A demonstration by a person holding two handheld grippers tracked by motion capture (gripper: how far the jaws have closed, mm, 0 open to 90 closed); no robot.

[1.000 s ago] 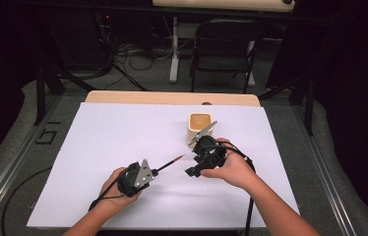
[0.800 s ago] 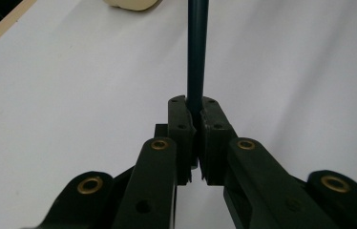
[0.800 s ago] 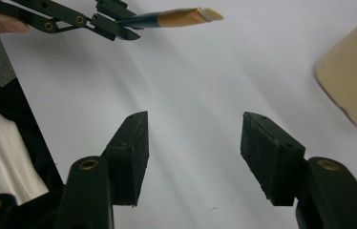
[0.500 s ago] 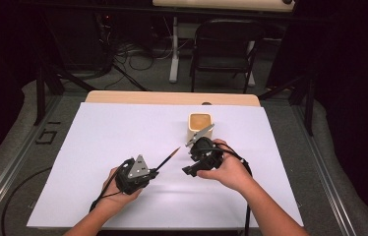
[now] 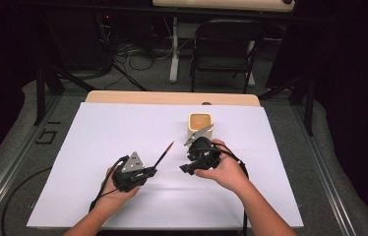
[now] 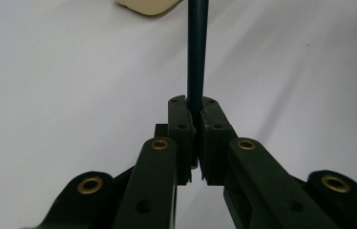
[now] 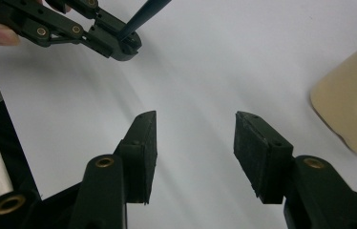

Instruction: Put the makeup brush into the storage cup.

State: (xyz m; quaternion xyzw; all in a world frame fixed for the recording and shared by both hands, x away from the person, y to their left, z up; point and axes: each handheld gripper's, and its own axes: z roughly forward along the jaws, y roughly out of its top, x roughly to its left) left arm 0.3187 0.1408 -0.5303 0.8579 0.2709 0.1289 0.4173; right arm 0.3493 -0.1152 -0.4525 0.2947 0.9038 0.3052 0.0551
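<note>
from my screen the desk [image 5: 123, 128] is covered with a white sheet, with a strip of its pale wood edge showing at the far side. behind it stands a dark folding chair [image 5: 224, 46] on a grey carpeted floor [image 5: 44, 105]. loose black cables [image 5: 128, 61] lie beside a white post [image 5: 174, 49]. the room beyond is dim, almost black, and light falls mainly on the desk.
</note>
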